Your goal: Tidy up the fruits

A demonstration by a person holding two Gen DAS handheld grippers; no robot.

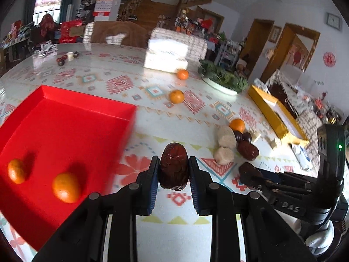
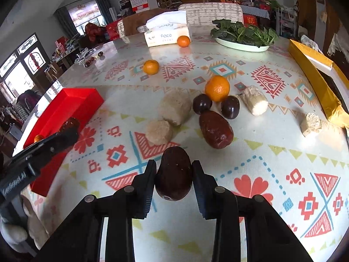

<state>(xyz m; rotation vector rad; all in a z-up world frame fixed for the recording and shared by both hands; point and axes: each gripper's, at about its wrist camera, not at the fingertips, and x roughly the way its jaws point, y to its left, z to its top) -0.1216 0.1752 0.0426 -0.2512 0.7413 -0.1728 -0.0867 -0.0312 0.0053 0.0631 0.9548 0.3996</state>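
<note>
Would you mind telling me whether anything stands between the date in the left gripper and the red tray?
Nothing visible does. The left gripper holds the date just right of the red tray; only bare tablecloth lies between them.

tray (image 1: pixel 91 109): left side of table (image 1: pixel 152 128), two oranges (image 1: pixel 65 187) inside
left gripper (image 1: pixel 173 170): date (image 1: pixel 173 166) between jaws, just right of tray
fruit cluster (image 2: pixel 214 109): centre, ahead of right gripper (image 2: pixel 173 174)
tissue box (image 2: pixel 166 35): far edge, left of greens plate (image 2: pixel 242 44); possibly touching an orange
</note>
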